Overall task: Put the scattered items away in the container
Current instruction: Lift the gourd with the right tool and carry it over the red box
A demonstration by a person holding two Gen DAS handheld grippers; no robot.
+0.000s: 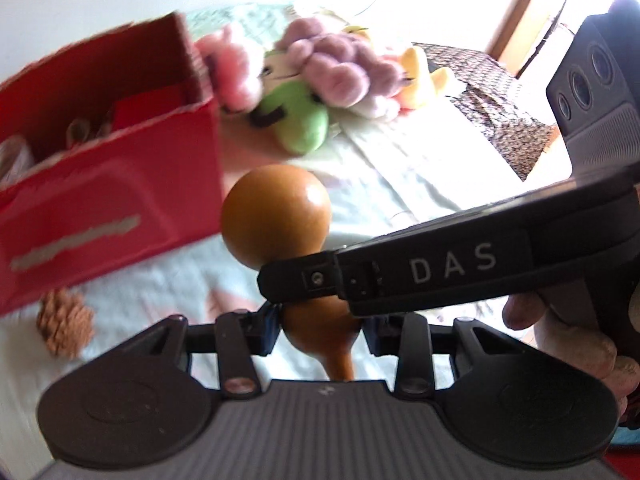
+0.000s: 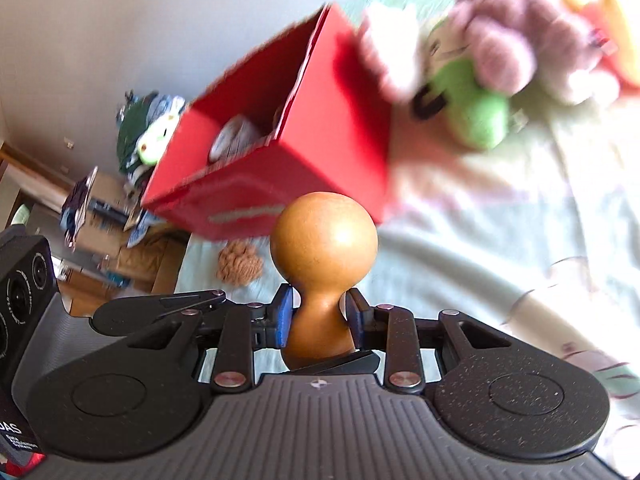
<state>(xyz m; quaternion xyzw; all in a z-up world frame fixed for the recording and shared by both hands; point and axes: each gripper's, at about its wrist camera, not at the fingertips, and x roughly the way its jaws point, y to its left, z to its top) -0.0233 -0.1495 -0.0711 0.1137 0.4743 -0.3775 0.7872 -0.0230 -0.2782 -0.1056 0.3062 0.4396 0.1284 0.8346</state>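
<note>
Wooden gourd [image 2: 323, 276]: grasped by both claws.
Left gripper [image 1: 316, 330]: clenched on gourd's lower bulb.
Right gripper [image 2: 320, 314]: clenched on gourd's waist.
Red box [image 2: 276, 172]: at 11 o'clock of gourd.

A brown wooden gourd [image 1: 280, 216] fills the centre, its round head up and its lower bulb caught between the pads of the left gripper [image 1: 320, 328] at six o'clock. The right gripper [image 1: 440, 276] reaches in from three o'clock, crossing the gourd's narrow neck. A red box [image 1: 120, 200] stands at nine o'clock, open on top. Plush toys [image 1: 316, 84] lie heaped at twelve o'clock on the pale bedsheet [image 1: 400, 168]. A small tan knitted piece [image 1: 64, 328] lies at eight o'clock, just below the box.
</note>
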